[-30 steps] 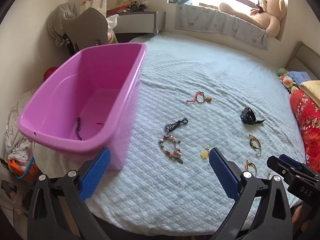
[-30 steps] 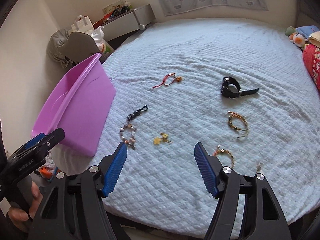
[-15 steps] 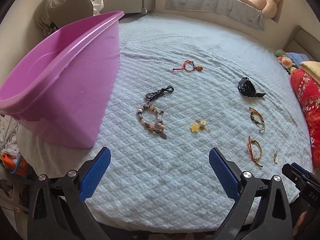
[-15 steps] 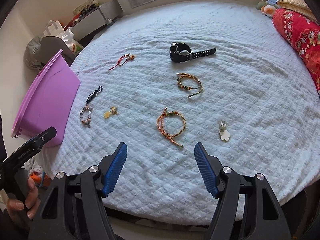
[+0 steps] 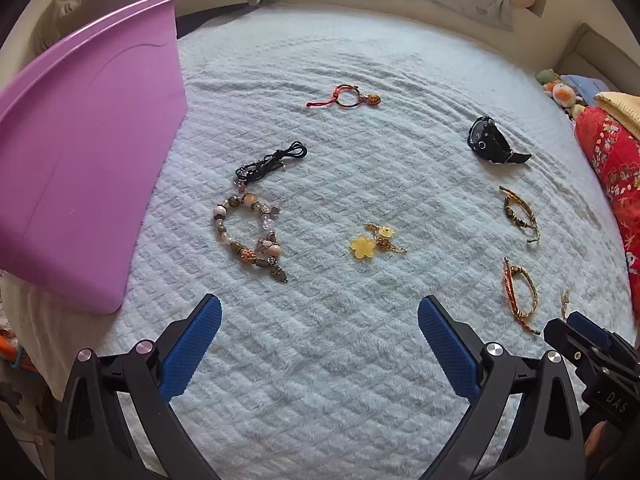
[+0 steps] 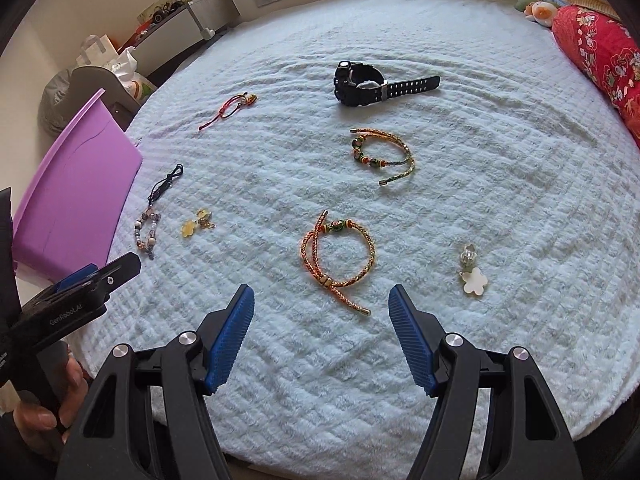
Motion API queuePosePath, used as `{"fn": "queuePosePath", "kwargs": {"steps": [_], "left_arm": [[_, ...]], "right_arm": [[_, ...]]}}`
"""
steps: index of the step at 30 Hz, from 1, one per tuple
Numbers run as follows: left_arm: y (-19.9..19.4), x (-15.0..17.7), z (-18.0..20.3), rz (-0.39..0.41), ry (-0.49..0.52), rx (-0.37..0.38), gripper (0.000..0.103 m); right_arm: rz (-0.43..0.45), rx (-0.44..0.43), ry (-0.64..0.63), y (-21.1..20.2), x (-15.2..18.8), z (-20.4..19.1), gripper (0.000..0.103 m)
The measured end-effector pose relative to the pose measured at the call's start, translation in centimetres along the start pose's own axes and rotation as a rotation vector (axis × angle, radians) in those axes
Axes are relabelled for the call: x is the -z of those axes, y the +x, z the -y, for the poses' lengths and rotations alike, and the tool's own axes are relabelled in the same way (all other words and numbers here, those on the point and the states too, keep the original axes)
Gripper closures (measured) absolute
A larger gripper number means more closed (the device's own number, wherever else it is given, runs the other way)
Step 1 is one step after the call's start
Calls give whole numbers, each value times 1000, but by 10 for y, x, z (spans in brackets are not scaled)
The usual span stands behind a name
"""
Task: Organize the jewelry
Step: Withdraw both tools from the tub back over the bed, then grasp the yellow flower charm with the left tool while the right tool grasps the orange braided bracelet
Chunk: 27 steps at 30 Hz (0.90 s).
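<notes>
Quilted bed (image 5: 320,360) holds scattered jewelry; both tongs (image 5: 320,336) (image 6: 322,320) gape wide, seemingly empty.

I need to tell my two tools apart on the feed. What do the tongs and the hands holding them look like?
Both look alike: black angular plastic arms with silver rivets, ending in blue ribbed pads. The left tongs show in their own view, the right tongs in theirs. The left tool's body carries small white lettering in the right view. A bare hand grips its handle; no sleeve shows.
</notes>
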<state>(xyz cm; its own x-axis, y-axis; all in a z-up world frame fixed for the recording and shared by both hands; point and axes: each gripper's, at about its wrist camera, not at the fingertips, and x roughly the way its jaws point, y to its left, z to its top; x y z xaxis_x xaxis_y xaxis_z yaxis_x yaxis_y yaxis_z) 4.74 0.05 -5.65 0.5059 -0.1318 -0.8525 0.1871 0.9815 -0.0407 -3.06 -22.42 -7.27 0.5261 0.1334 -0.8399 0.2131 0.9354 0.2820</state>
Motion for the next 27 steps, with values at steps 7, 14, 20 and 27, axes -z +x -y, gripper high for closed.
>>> {"fn": "queuePosePath", "kwargs": {"steps": [7, 14, 20, 27], "left_arm": [[28, -12, 7, -24, 3, -9, 6], [53, -23, 14, -47, 27, -17, 6], [68, -32, 20, -53, 41, -29, 6], [77, -38, 21, -45, 30, -43, 6]], "right_arm": [[-36, 31, -2, 26, -6, 2, 36], [-50, 59, 3, 41, -7, 3, 36], [-50, 84, -7, 50, -11, 2, 36], [-45, 104, -16, 57, -13, 1, 36]]}}
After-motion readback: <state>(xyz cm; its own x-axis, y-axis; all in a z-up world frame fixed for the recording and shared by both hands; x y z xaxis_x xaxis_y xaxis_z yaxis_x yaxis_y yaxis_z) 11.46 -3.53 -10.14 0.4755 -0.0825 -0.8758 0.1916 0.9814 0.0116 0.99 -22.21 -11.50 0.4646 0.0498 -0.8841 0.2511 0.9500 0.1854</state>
